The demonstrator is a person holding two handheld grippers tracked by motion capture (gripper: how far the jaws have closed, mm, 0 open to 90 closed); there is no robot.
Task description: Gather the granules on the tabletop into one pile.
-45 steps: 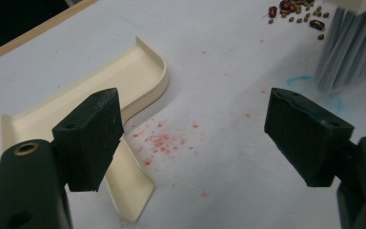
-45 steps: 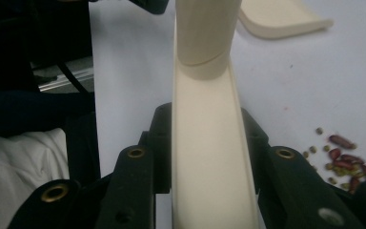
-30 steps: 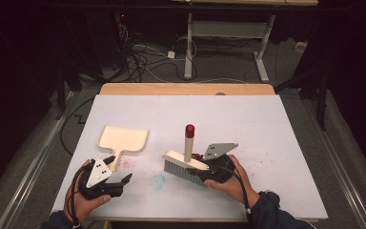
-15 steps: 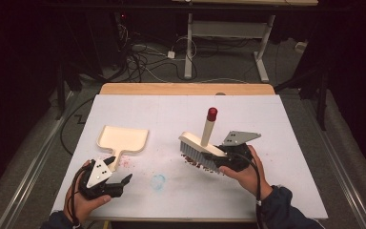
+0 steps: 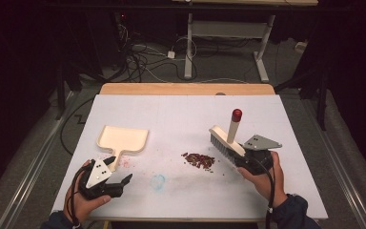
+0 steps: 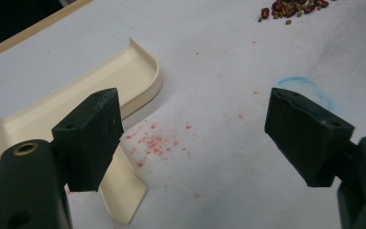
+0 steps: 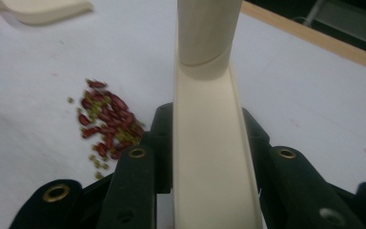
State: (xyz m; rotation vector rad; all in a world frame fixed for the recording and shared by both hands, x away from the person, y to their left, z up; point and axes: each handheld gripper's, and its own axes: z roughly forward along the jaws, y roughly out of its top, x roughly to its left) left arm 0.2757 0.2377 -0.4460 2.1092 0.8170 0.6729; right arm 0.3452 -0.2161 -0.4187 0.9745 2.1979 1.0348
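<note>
A cream dustpan [image 5: 123,139] lies flat on the white table [image 5: 181,114], left of centre, its handle toward the person. My left gripper [image 5: 120,170] rests just right of that handle, open and holding nothing. In the left gripper view the dustpan [image 6: 76,112] lies beside and under the left finger [image 6: 93,138]. A cream brush [image 5: 226,140] with a red-tipped handle [image 5: 237,114] is tilted above the table, my right gripper [image 5: 246,157] shut on its back [image 7: 209,157]. A small pile of red and green beans [image 5: 199,160] lies just left of the bristles, also seen as beans [image 7: 105,129].
A blue scribble [image 5: 158,181] and red specks [image 6: 155,141] mark the table near the left gripper. A wooden strip [image 5: 186,88] edges the table's far side. Beyond it, cables and desk legs [image 5: 188,47] stand on the dark floor.
My right gripper has carried the brush up and to the right, uncovering the pile of beans. The left gripper and the dustpan have stayed put.
</note>
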